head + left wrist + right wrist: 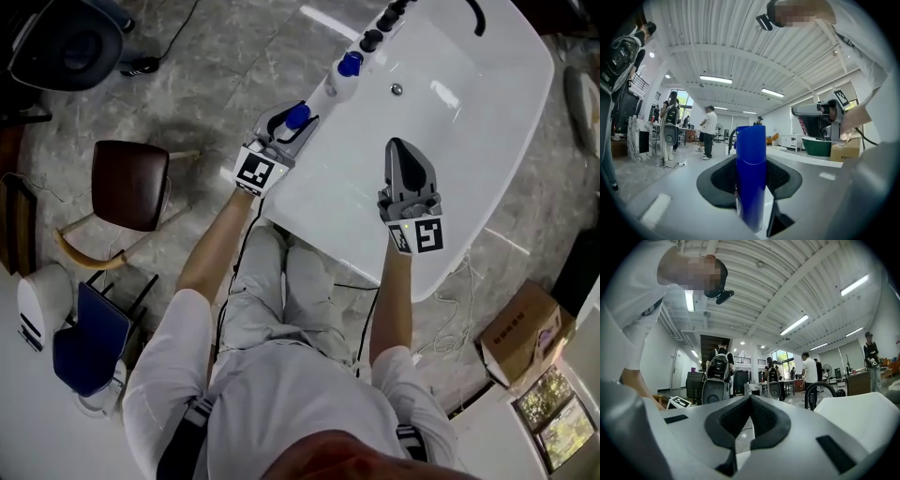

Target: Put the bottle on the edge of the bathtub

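The bottle (298, 115) has a blue cap and a white body, and it stands upright over the near-left rim of the white bathtub (487, 141). My left gripper (287, 127) is shut on it. In the left gripper view the blue cap (751, 150) fills the gap between the dark pads (717, 180). A second blue-capped bottle (345, 70) stands farther along the same rim. My right gripper (399, 146) hovers over the tub's inside with its tips together and nothing between them (750, 399).
Black tap fittings (380, 26) line the rim beyond the second bottle, and the black spout (818, 392) shows in the right gripper view. A brown stool (131, 183) and a blue chair (86, 342) stand at the left. A cardboard box (525, 333) sits at the right. Several people stand far off.
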{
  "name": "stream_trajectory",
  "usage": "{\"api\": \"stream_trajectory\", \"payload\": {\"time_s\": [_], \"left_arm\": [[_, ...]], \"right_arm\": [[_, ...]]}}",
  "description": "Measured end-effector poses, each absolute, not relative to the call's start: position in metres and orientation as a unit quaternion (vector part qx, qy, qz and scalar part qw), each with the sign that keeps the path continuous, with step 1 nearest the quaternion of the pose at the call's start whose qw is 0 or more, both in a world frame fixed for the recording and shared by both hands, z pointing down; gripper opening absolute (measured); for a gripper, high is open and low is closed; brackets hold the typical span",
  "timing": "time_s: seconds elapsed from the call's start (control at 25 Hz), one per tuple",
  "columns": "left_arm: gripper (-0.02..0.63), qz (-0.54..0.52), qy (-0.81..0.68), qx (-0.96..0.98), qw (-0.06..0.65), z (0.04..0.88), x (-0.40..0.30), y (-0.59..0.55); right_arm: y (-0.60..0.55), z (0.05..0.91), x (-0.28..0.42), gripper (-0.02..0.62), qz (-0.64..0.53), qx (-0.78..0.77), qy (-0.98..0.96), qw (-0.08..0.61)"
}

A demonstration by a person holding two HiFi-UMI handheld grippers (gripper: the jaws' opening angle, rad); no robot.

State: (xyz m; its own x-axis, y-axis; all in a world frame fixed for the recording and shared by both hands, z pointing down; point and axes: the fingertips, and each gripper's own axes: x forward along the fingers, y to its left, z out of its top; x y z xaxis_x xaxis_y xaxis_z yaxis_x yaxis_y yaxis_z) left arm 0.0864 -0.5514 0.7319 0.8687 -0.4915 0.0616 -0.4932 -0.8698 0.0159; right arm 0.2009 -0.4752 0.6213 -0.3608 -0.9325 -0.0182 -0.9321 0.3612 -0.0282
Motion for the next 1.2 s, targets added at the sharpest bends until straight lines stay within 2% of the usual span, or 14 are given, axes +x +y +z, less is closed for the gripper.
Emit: {"api": "stream_trajectory", "payload": {"time_s": [0.64,1.16,1.2], "left_arm": [[0.144,0.076,-0.227,0.971,-0.005,0.791,0.107,-0.539],[0.150,0.067,-0.250,0.966,-0.002,0.794,0.105,-0.539],[0.167,0.070,-0.250,0.966,-0.001,0.795,0.105,-0.538]], "right_arm": [[-0.470,0.647,0.211,0.001,-0.015,-0.579,0.815,0.023],[-0.453,0.670,0.209,0.001,-0.031,-0.579,0.815,0.015],[-0.451,0.670,0.209,0.002,-0.032,-0.578,0.816,0.013]]}}
